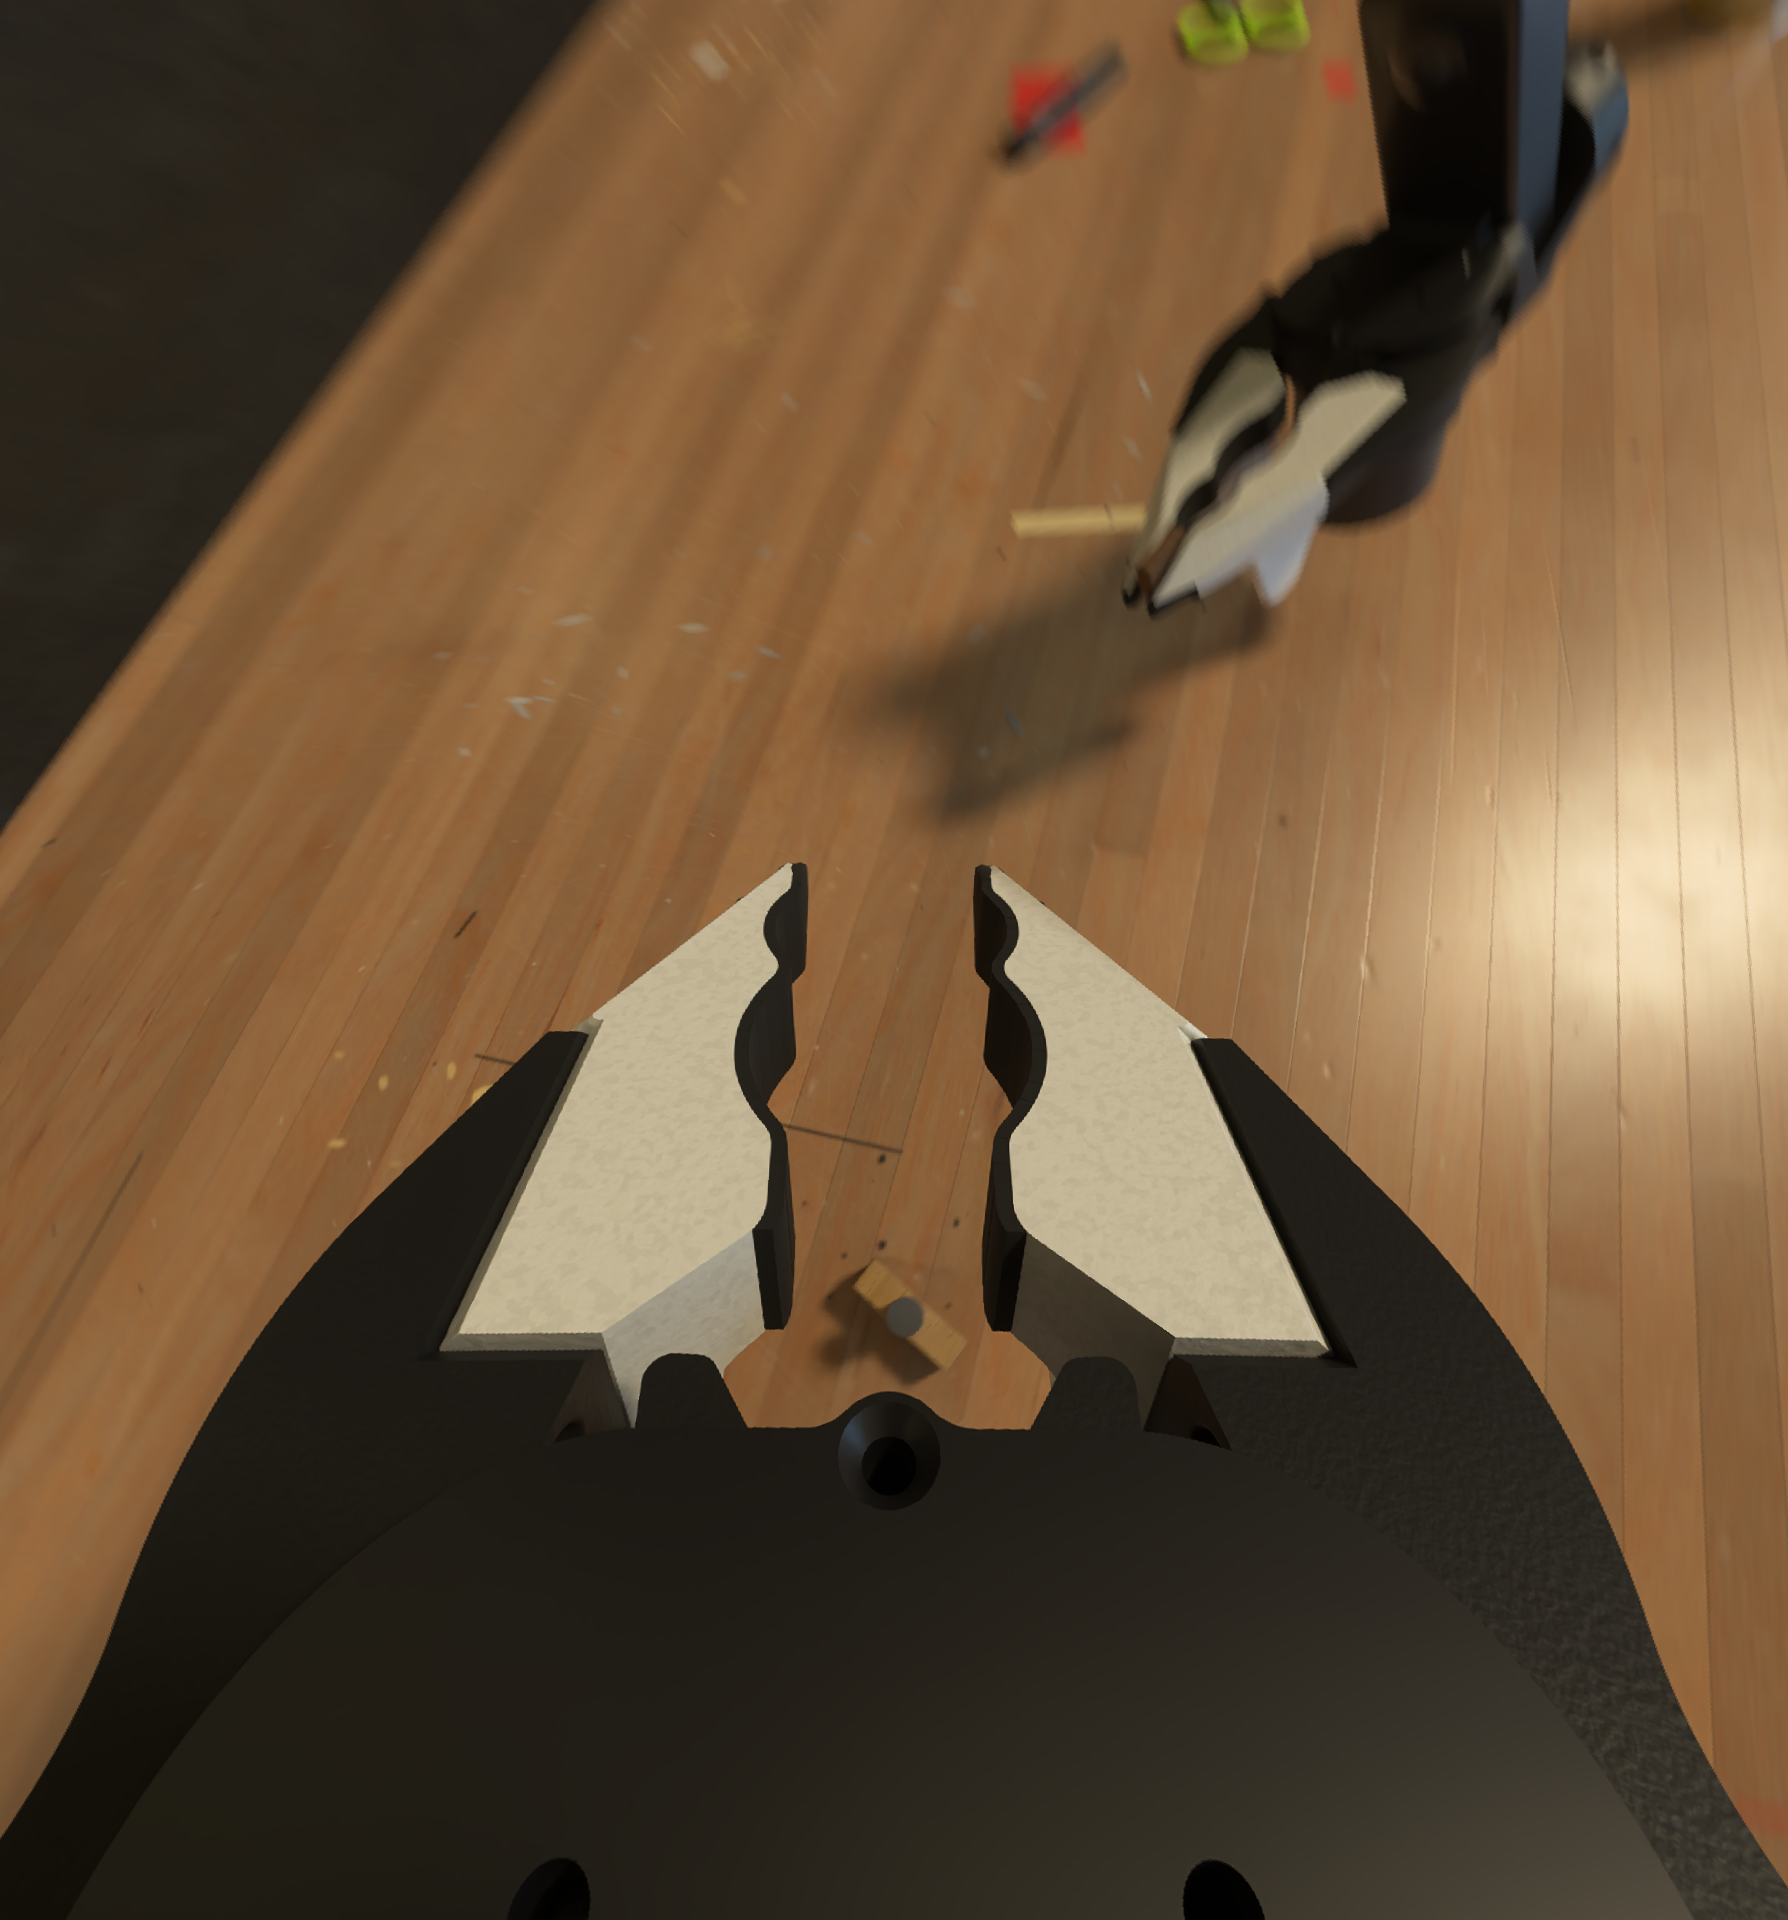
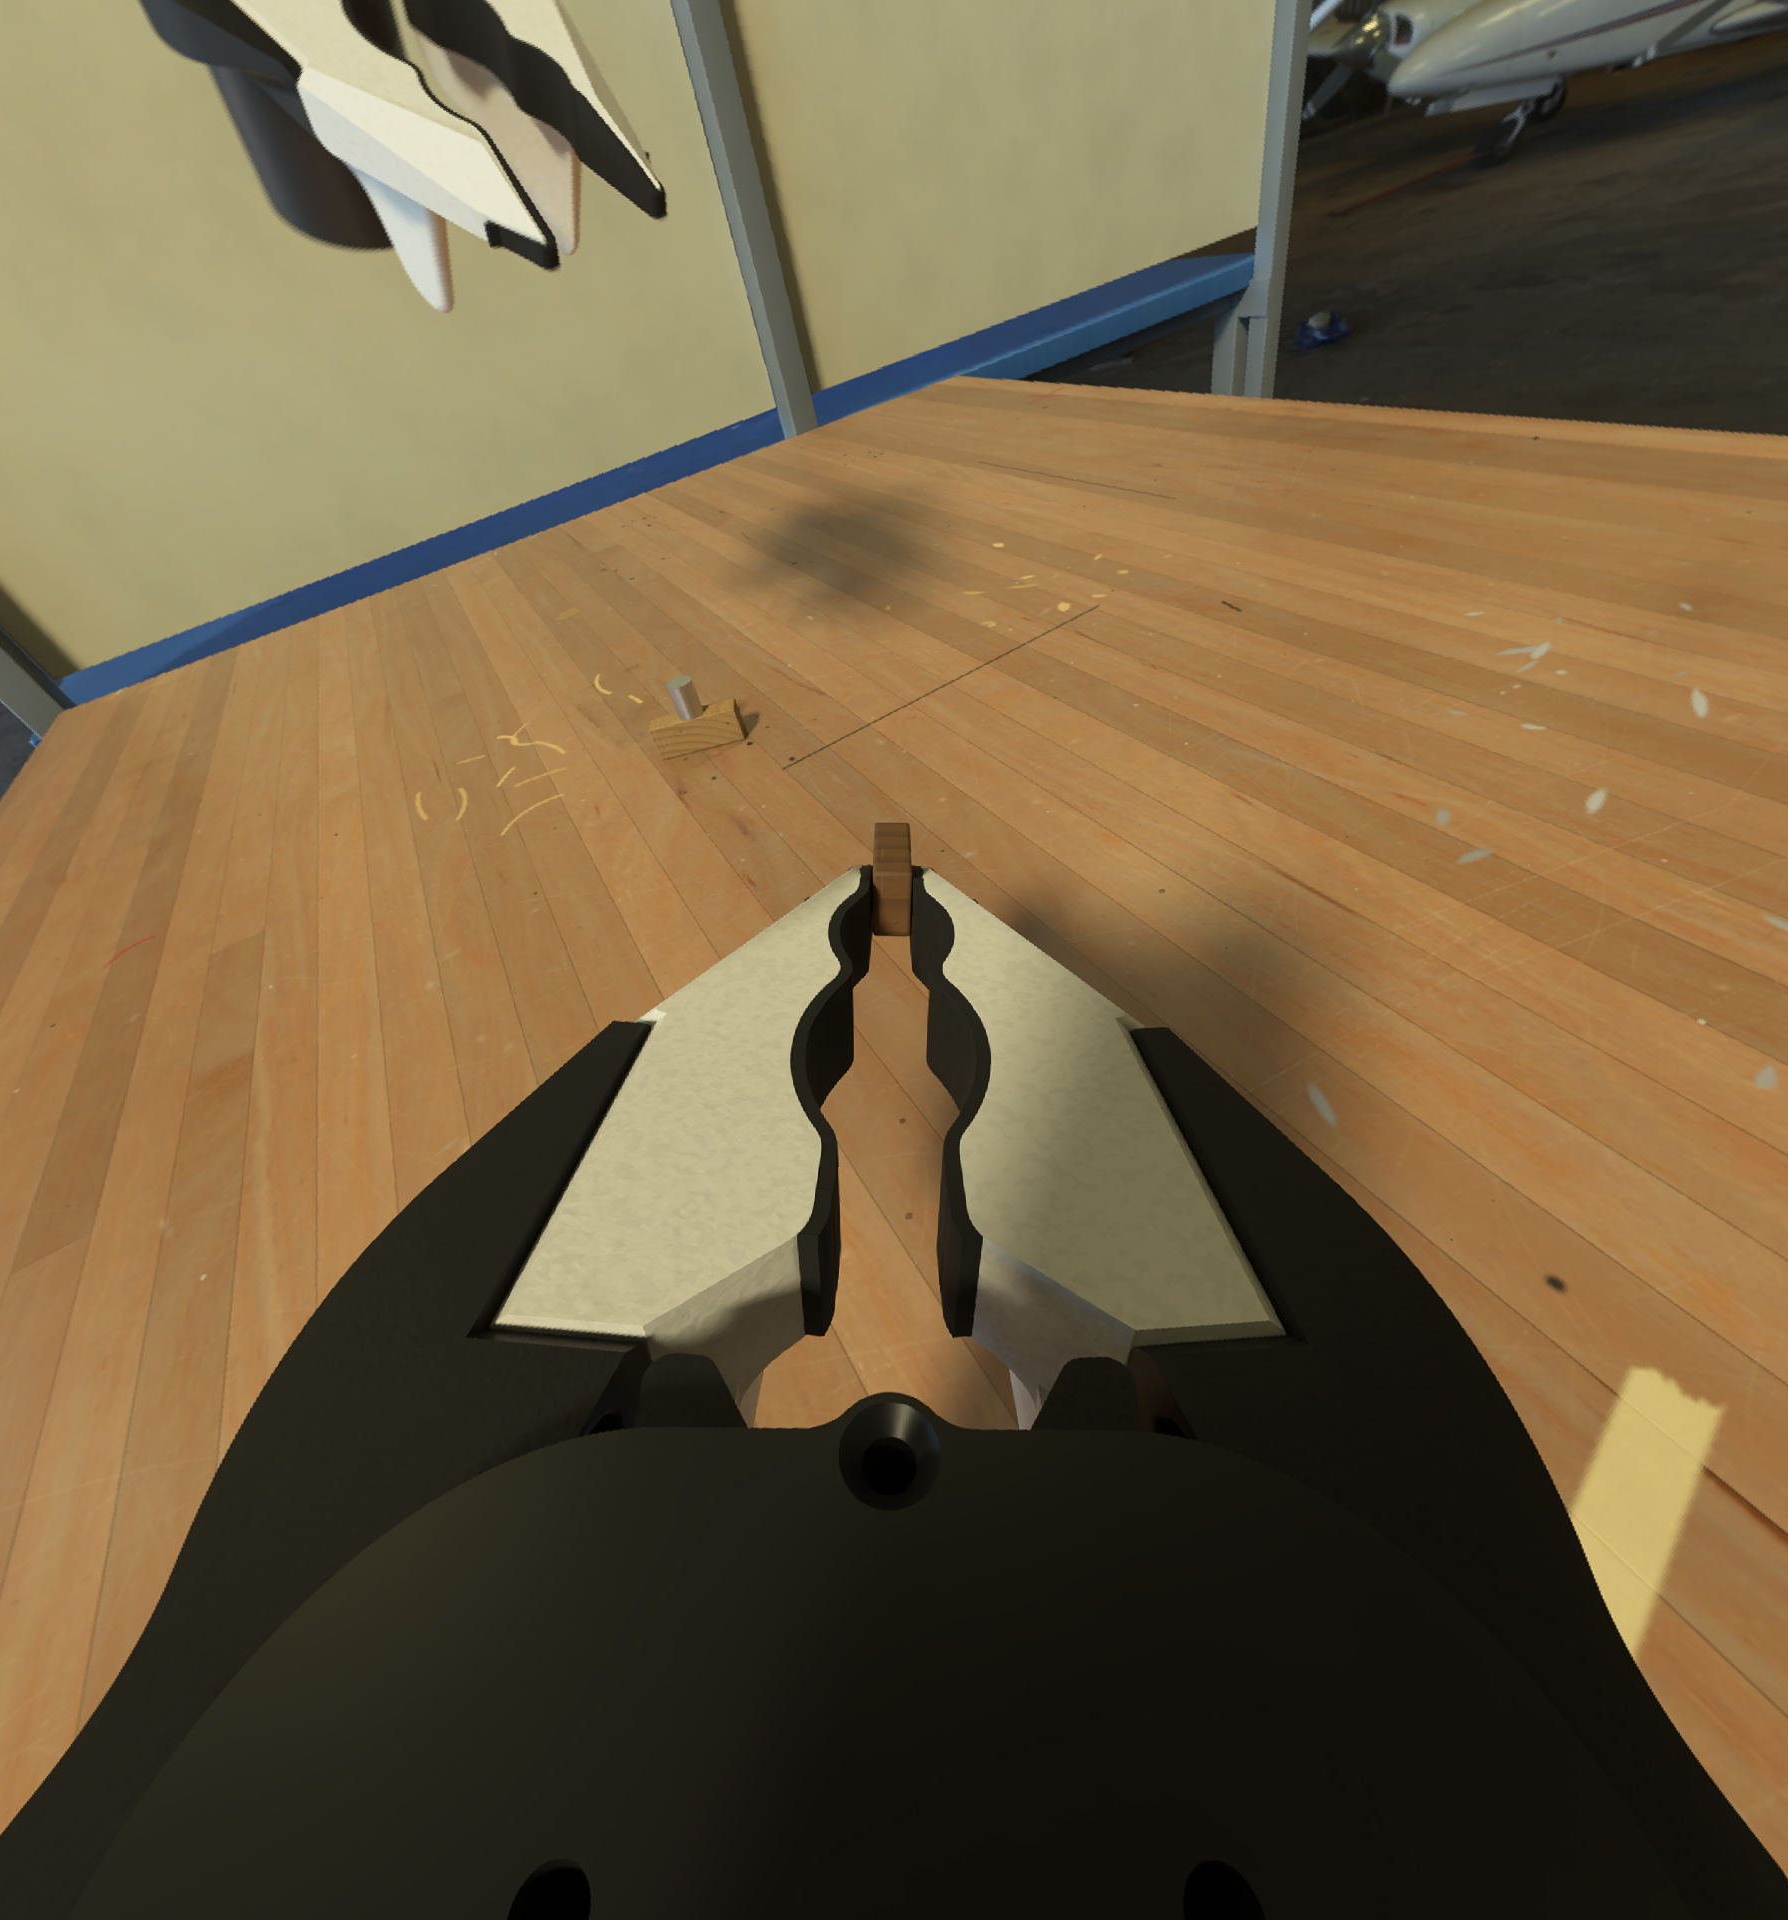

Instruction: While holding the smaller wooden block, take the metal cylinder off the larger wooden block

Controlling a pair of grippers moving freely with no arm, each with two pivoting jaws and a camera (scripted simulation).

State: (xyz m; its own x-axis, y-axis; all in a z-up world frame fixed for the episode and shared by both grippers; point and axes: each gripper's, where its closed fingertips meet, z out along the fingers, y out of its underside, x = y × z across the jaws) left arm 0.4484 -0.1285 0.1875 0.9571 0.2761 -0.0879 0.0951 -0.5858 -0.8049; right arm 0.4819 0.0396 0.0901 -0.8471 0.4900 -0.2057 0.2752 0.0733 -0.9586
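Hovering over the bench with both grippers up; I read this as the approach to the cylinder pull. Big block lies flat on the planks, well ahead-left of the right gripper, which is clamped on the small block at its tips. Left gripper is the nearer one: jaws spread, empty, high above the block, which shows low between its fingers, so I judge it sits below and behind the tips. Cylinder stands upright on the block, long axis vertical; I'd drop left and pull back to straddle it
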